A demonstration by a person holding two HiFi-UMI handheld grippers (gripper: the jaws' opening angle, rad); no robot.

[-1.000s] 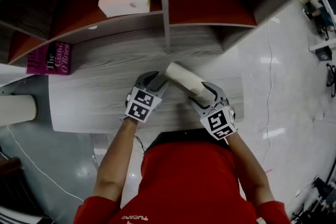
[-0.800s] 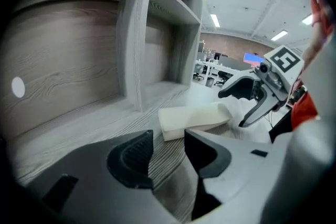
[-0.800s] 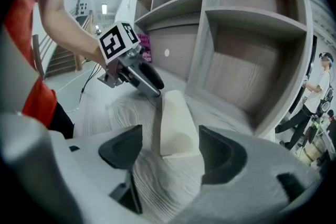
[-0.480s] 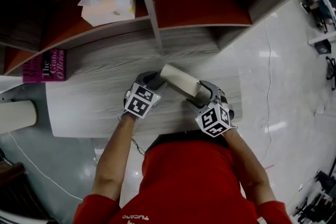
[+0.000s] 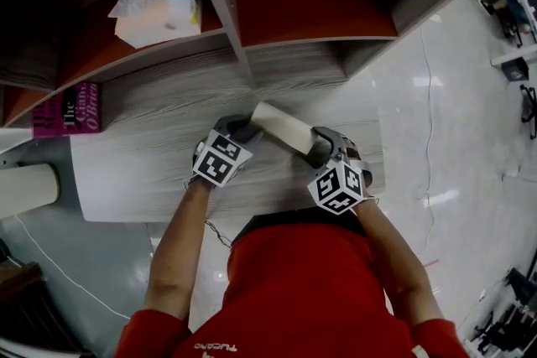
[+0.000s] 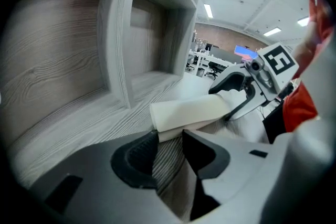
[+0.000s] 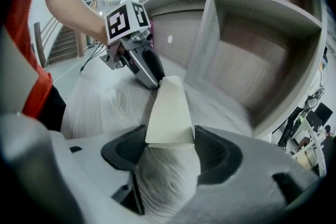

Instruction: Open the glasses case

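Both the left gripper and right gripper had sunk toward the desk, jaws closing on the ends of the glasses case, not yet opened

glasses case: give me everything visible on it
The case is a long, cream, matte box with a wedge-shaped end, and it is closed. It sits slanted over the grey wood-grain desk; whether it rests on it is unclear. The left claw is closing on one end's edge and the right claw on the other end. The case is between both pairs of jaws, which seem to touch it.
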